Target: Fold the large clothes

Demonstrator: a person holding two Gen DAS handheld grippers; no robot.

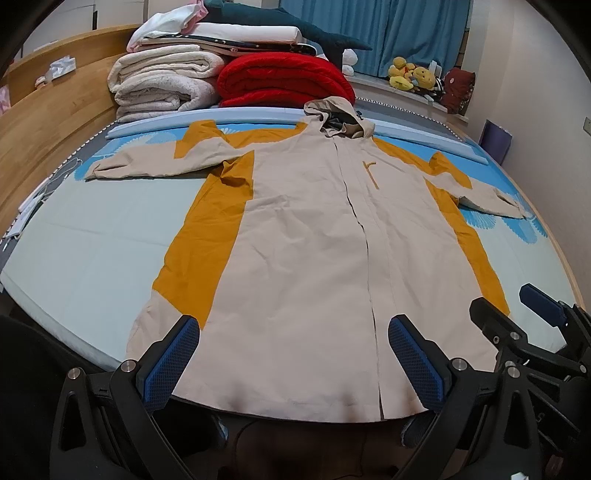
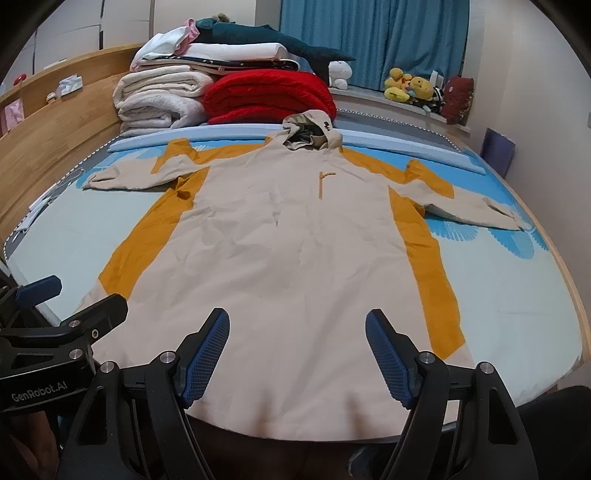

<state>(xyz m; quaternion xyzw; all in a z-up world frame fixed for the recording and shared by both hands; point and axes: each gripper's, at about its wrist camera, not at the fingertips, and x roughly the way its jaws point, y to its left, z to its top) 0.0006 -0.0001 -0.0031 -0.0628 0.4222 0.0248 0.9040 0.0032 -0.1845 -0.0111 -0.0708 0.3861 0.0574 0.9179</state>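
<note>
- Looking down the bed [image 1: 92, 236], we've got a beige-and-mustard hooded jacket [image 1: 306, 236] spread flat, front up, hem at six o'clock and hood [image 1: 338, 116] up at twelve.
- Both sleeves are stretched out wide: one runs to nine o'clock [image 1: 147, 162], the other to three o'clock [image 1: 484, 195], cuffs lying on the blue-patterned sheet.
- Left tongs [image 1: 291, 363] hang over the hem with the jaws spread wide, blue pads [image 1: 170, 365] well apart and nothing gripped; whether they brush the cloth, I cannot tell.
- Right tongs [image 2: 297, 360] show the same picture: wide open above the hem, holding nothing, beige fabric showing plainly between the pads [image 2: 388, 363].
- In the left wrist view the right tongs peek in at four o'clock; in the right wrist view the left tongs sit at eight o'clock, so the two are side by side.
- Up at eleven o'clock past the hood, a stack of cream blankets [image 1: 162, 81] stands beside a folded red blanket [image 1: 284, 79], with a dark teal plush [image 1: 295, 26] lying on top of the pile.
- Yellow plush toys [image 2: 410, 88] line the window ledge at one o'clock, under the blue curtain [image 2: 369, 37].
- A wooden headboard [image 1: 48, 122] curves along the nine o'clock side.
</note>
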